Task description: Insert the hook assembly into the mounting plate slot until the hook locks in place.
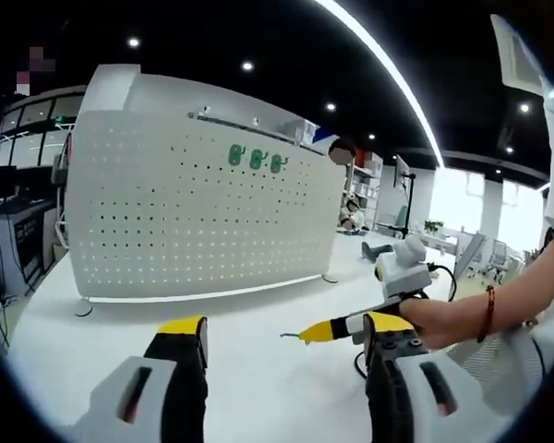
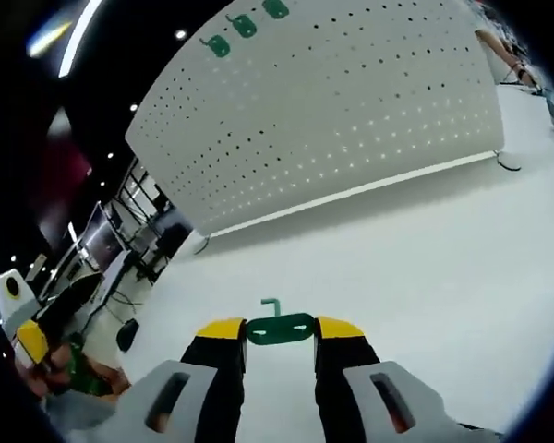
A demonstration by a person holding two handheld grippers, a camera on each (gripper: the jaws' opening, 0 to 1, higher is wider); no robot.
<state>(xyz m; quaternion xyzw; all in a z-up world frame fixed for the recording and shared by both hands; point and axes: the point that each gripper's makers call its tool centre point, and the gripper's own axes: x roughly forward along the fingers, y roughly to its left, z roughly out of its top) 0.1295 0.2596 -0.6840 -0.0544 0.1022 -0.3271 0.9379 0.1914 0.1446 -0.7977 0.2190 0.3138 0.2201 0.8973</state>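
Note:
The white perforated mounting plate (image 1: 203, 217) stands upright on the table, with three green hooks (image 1: 257, 160) hung near its top edge. My left gripper (image 1: 286, 324) is open, its jaws wide apart and nothing between them, well short of the plate. My right gripper (image 1: 316, 330) reaches in from the right, held by a hand, with a thin hook tip (image 1: 289, 335) sticking out of it. In the right gripper view my right gripper (image 2: 279, 336) is shut on a green hook assembly (image 2: 283, 327), its peg pointing up. The plate (image 2: 351, 111) lies ahead, tilted in this view.
The white table (image 1: 258, 388) stretches from the jaws to the plate's foot. Desks and monitors (image 1: 18, 231) stand at the left, office furniture (image 1: 388, 249) at the back right. In the right gripper view my left gripper (image 2: 28, 337) and a hand show at lower left.

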